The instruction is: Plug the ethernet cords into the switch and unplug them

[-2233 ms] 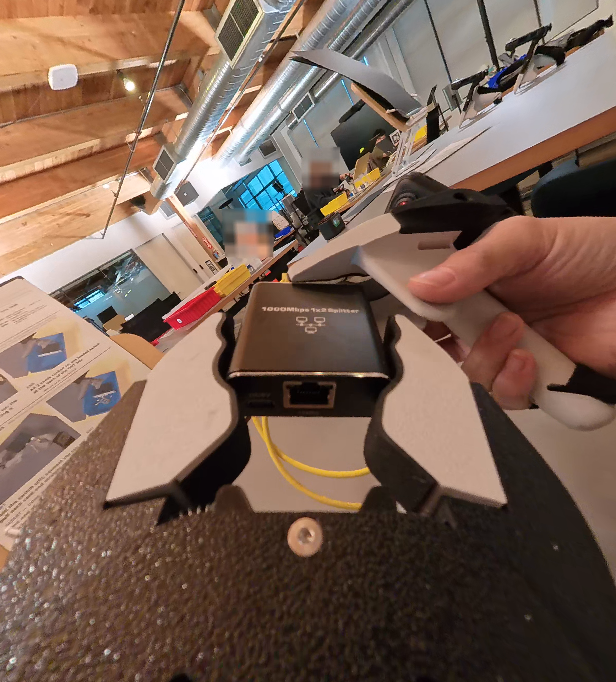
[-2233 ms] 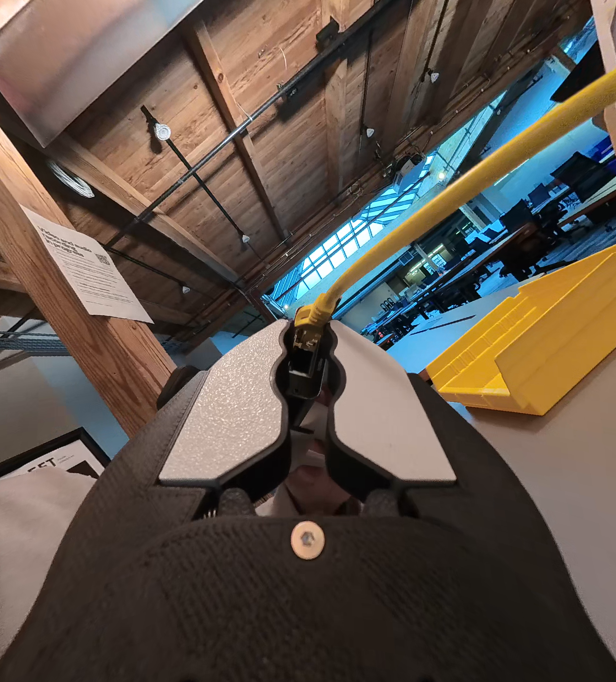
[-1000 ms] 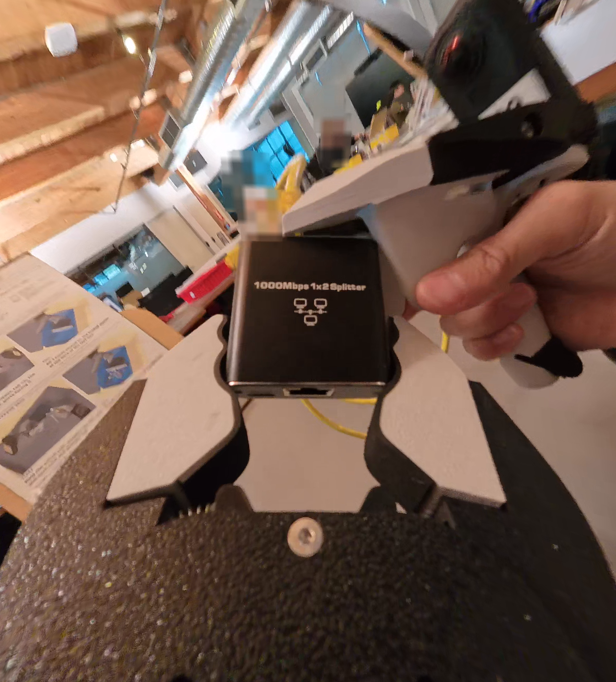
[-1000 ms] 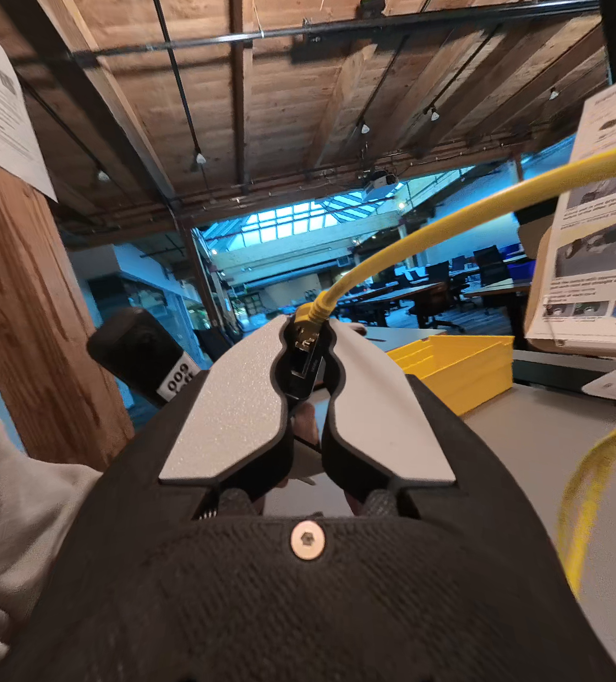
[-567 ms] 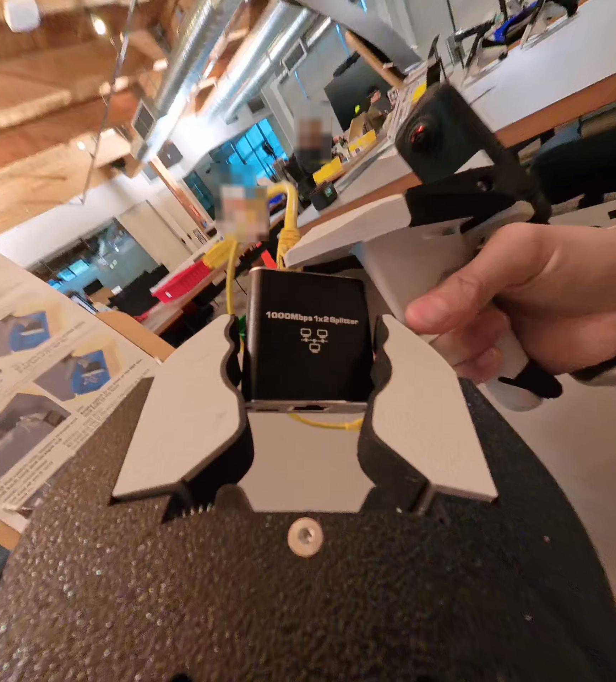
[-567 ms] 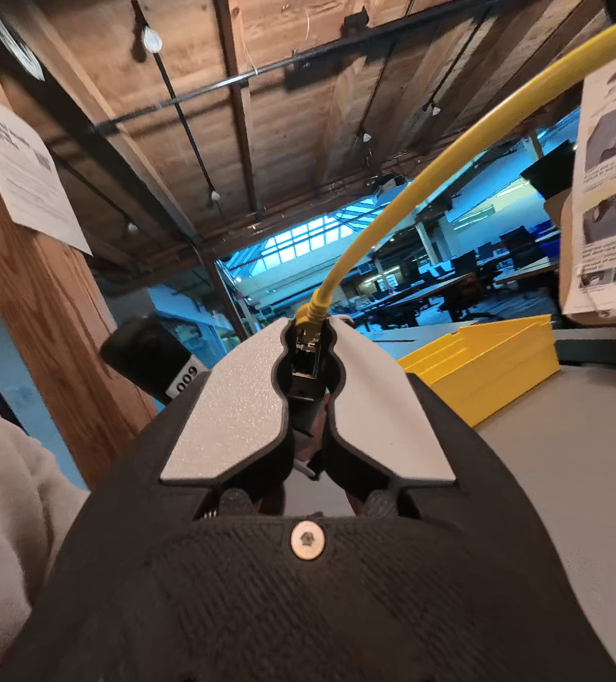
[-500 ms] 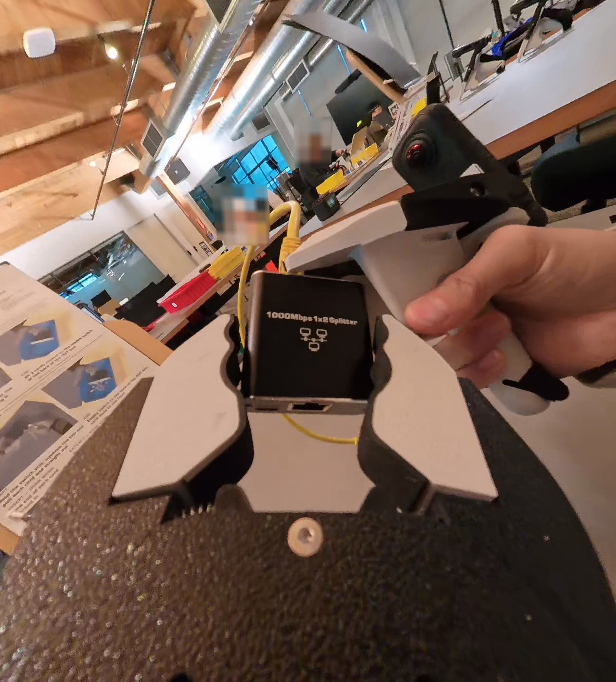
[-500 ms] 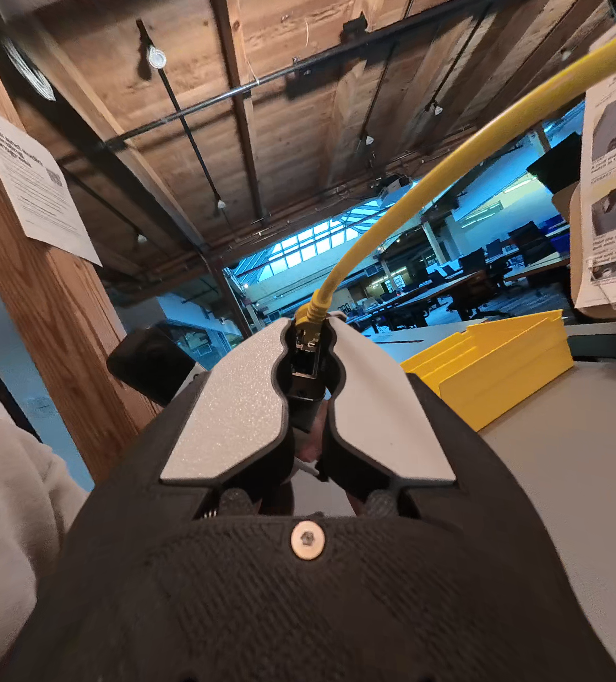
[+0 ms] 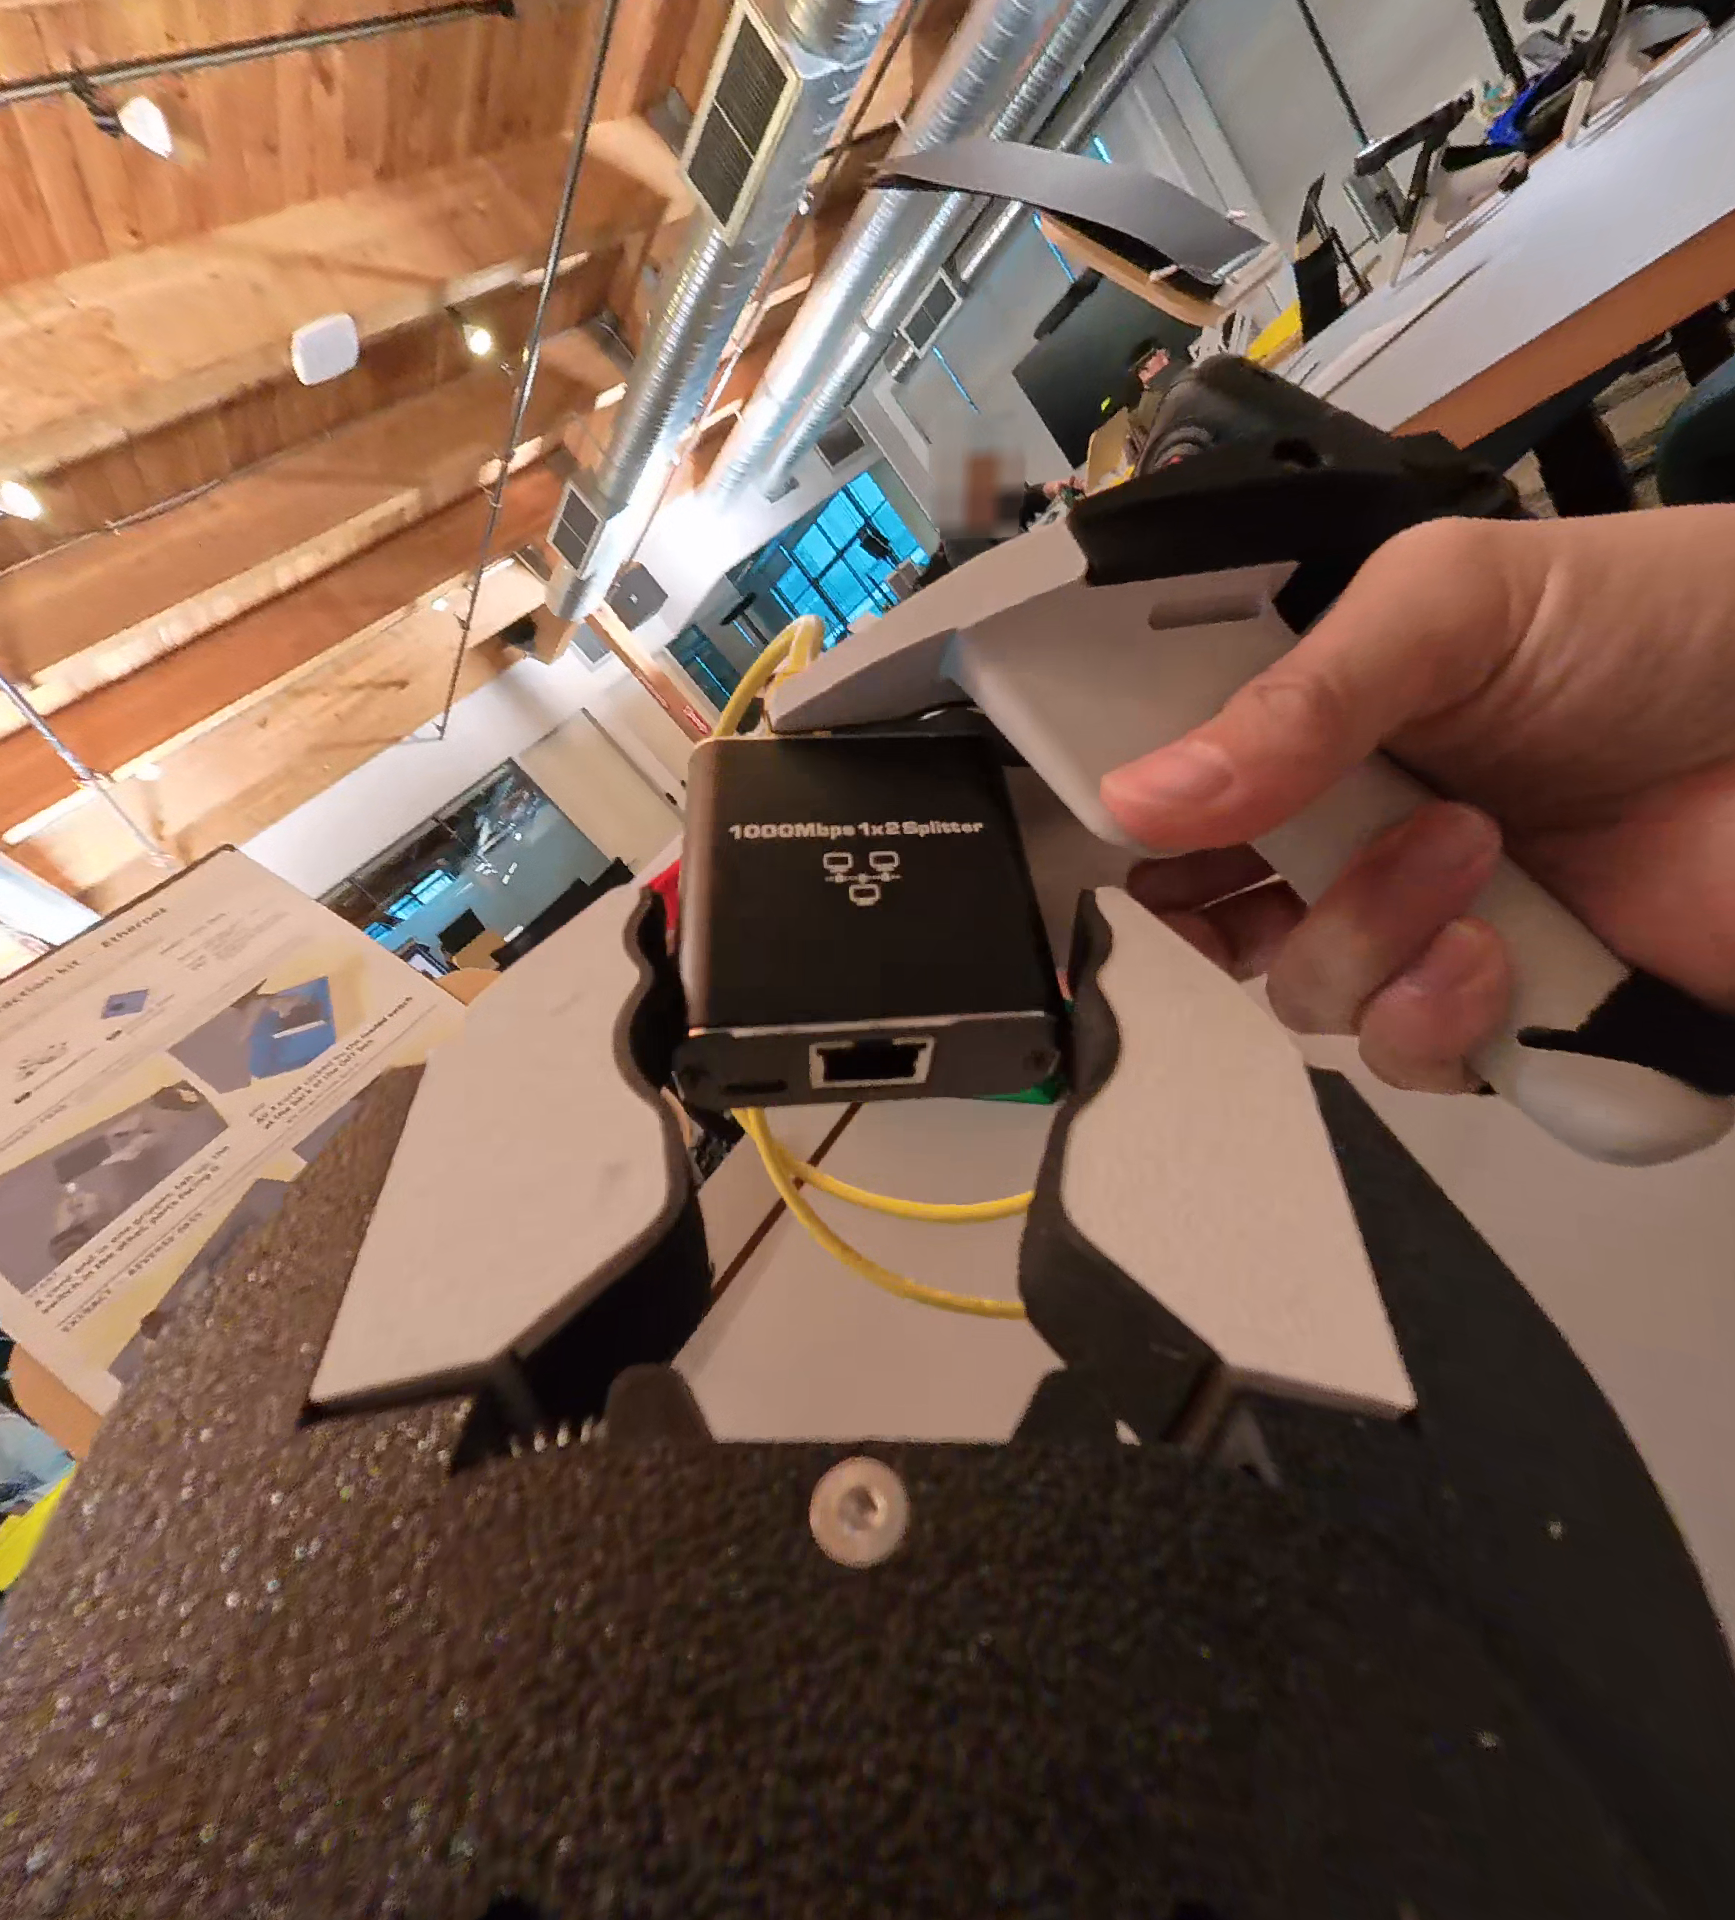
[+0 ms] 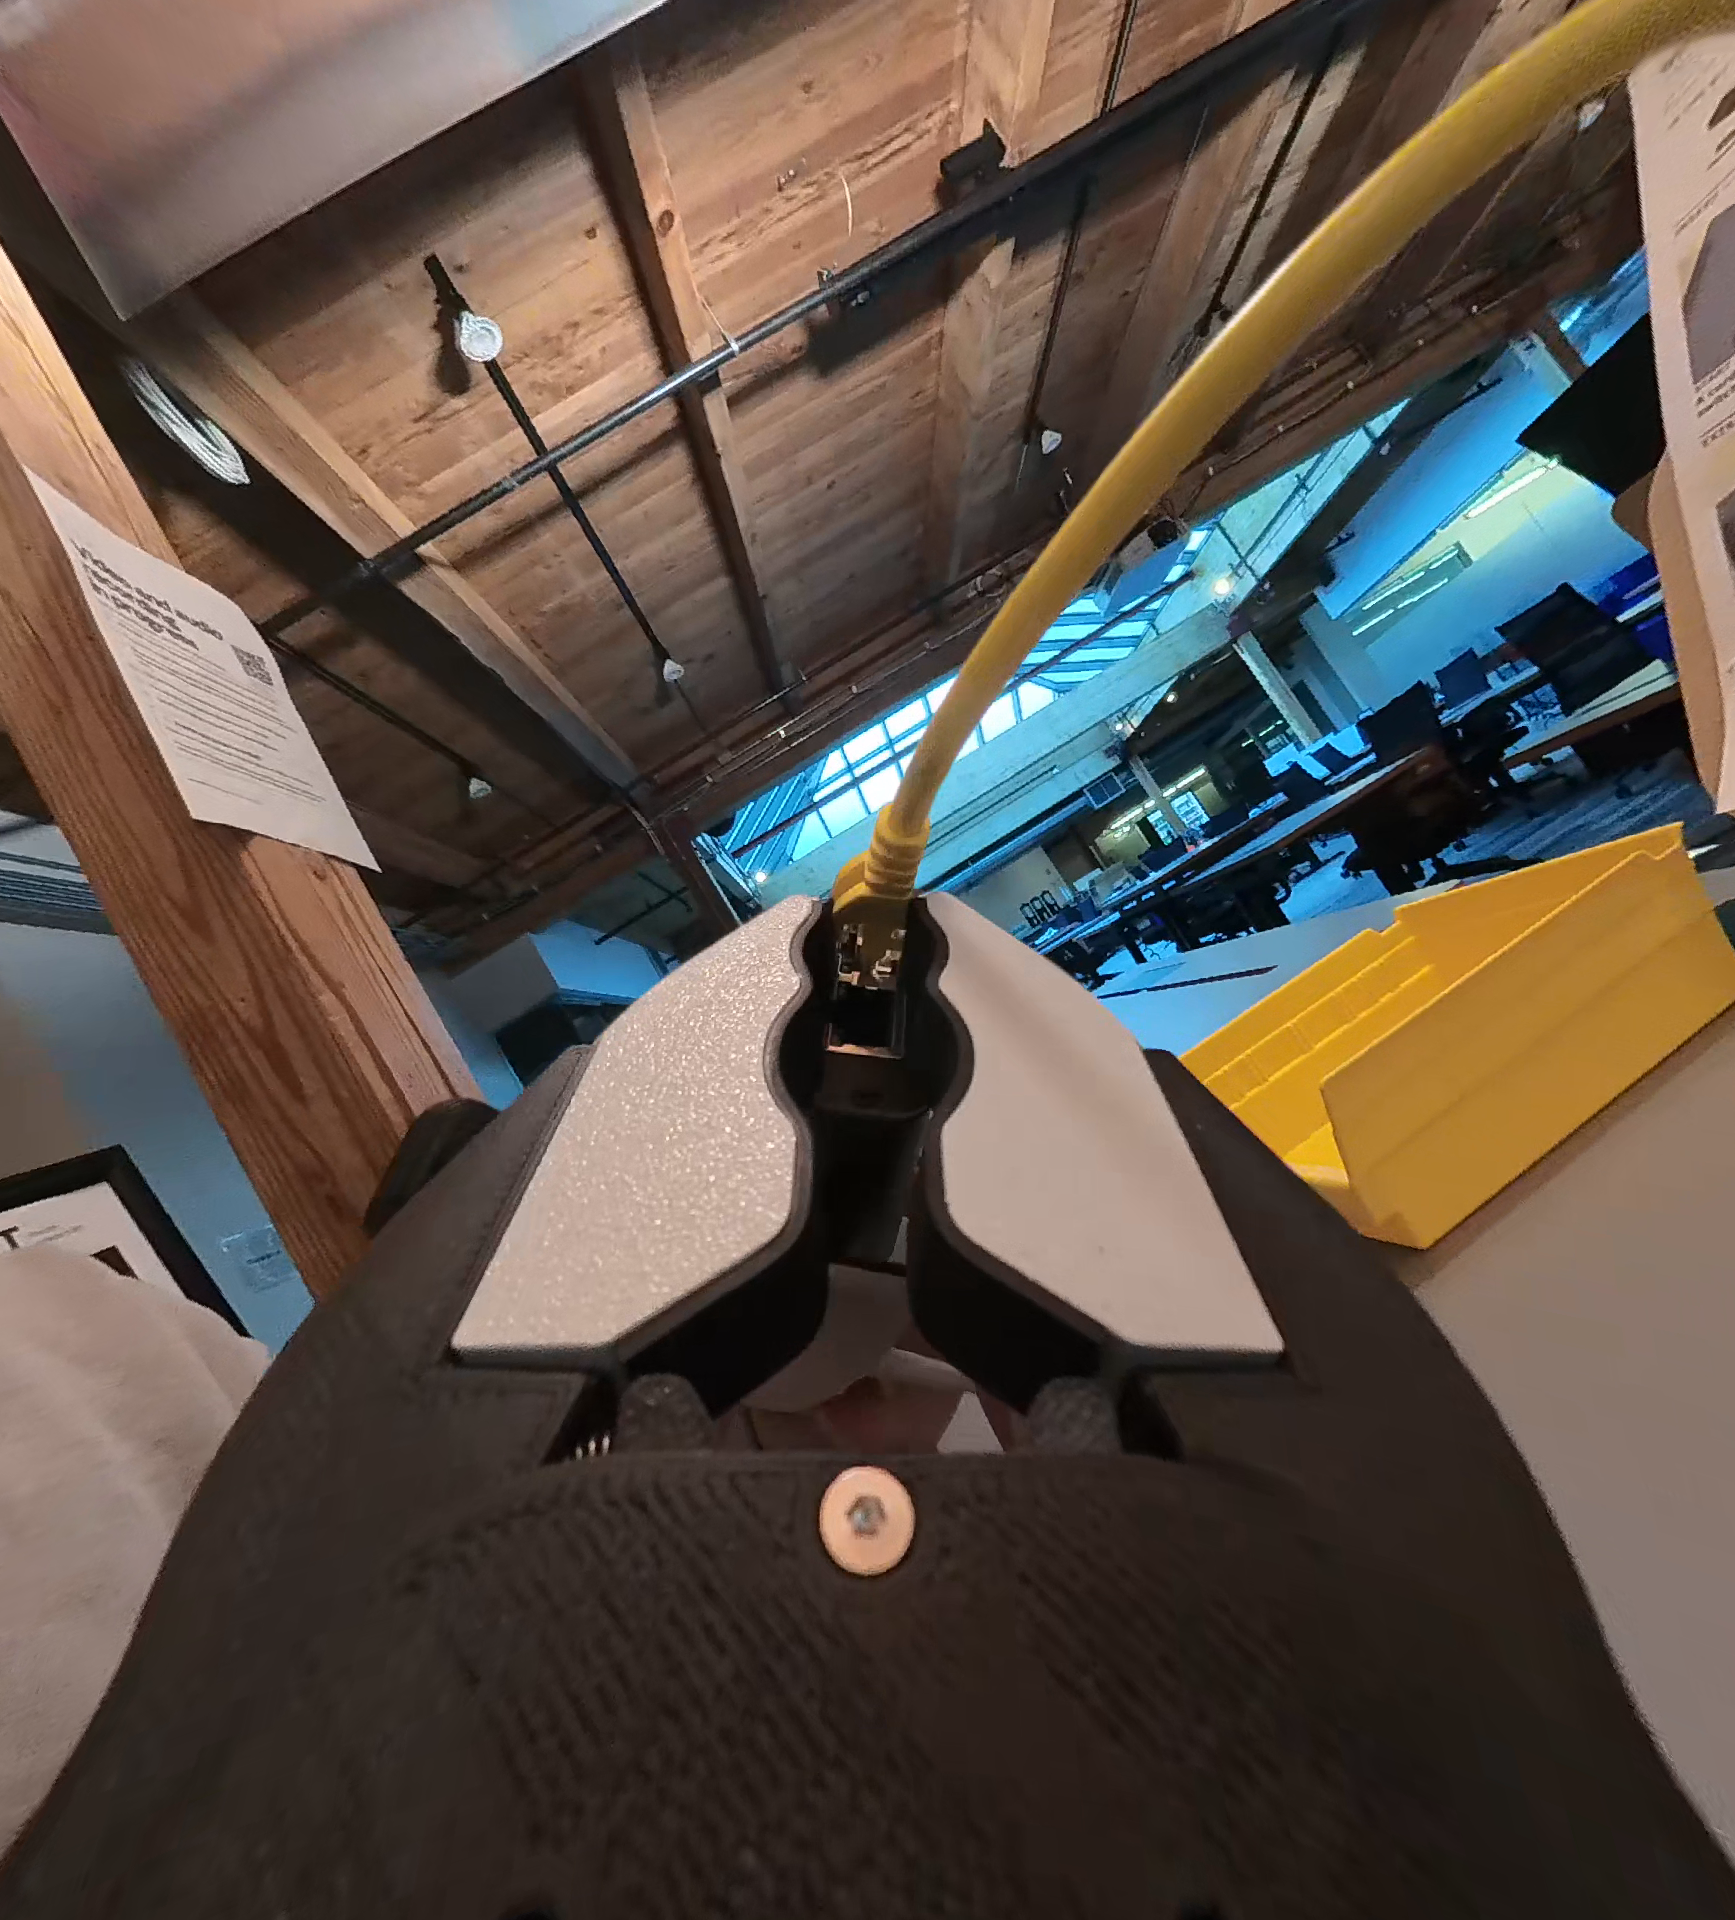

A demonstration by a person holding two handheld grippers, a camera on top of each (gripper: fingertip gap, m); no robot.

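our left gripper clamps small black metal switch box; right gripper pinches yellow cord plug at switch's far end. risk: skewed pull jams latch.

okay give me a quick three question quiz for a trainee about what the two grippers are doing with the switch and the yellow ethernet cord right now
1. True or false: the left gripper is shut on the black switch.
2. Multiple choice: the right gripper grips the yellow ethernet cord at (A) the middle of its length, (B) its plug end, (C) nowhere.
3. Fill in: in the left wrist view, the port on the switch's near face has ____ plugged into it.

Key
1. True. Both fingers press the switch's sides.
2. B. The connector sits between the fingertips, and the cord arcs up and away.
3. Nothing. That port is empty; the cord loops hang below the switch.
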